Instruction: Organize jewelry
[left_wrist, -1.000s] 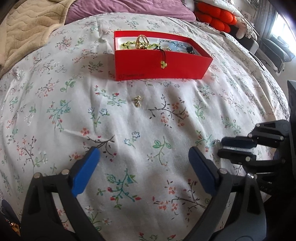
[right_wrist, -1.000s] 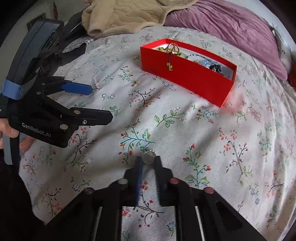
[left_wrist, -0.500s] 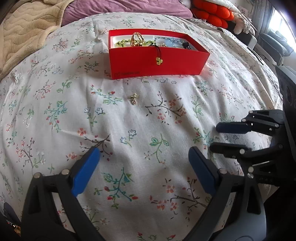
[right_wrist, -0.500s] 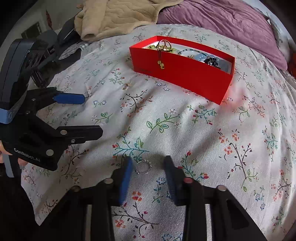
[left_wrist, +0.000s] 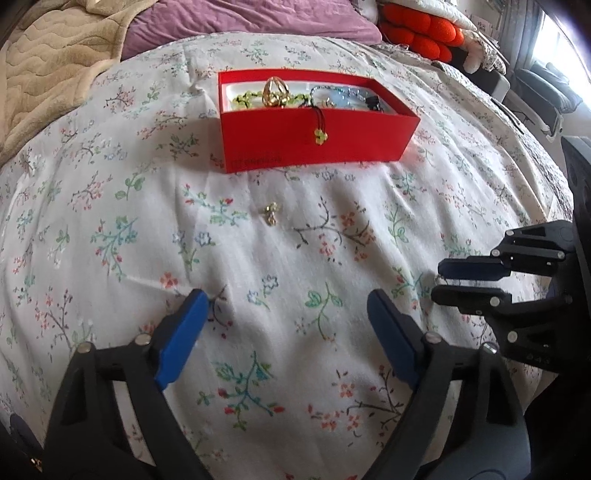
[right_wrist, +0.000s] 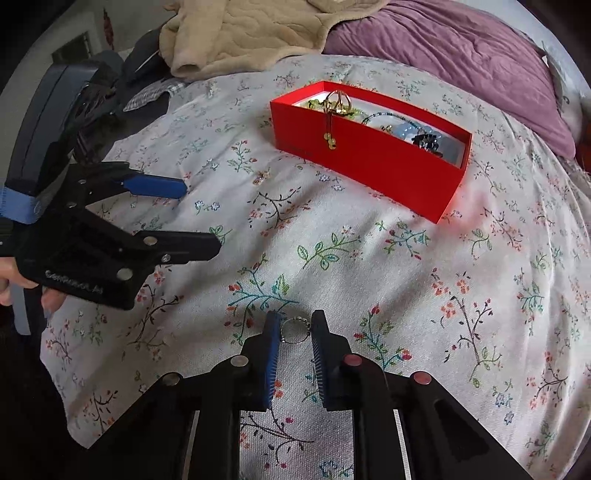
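The small silver beaded ring (right_wrist: 295, 329), well before the red cardboard box (right_wrist: 373, 162), sits between the right gripper (right_wrist: 294, 328) pads, whose jaws have just been closing on it for lifting; the left gripper (left_wrist: 286, 325) waits wide open, empty.

The printing on my red box (left_wrist: 314, 138) is too blurred to read, and the jewelry tangled inside it runs together, too small to sort apart. The little gold piece (left_wrist: 270, 213) on the bed is too small to name. My own hand (right_wrist: 11, 284) is mostly cut off by the picture's edge.
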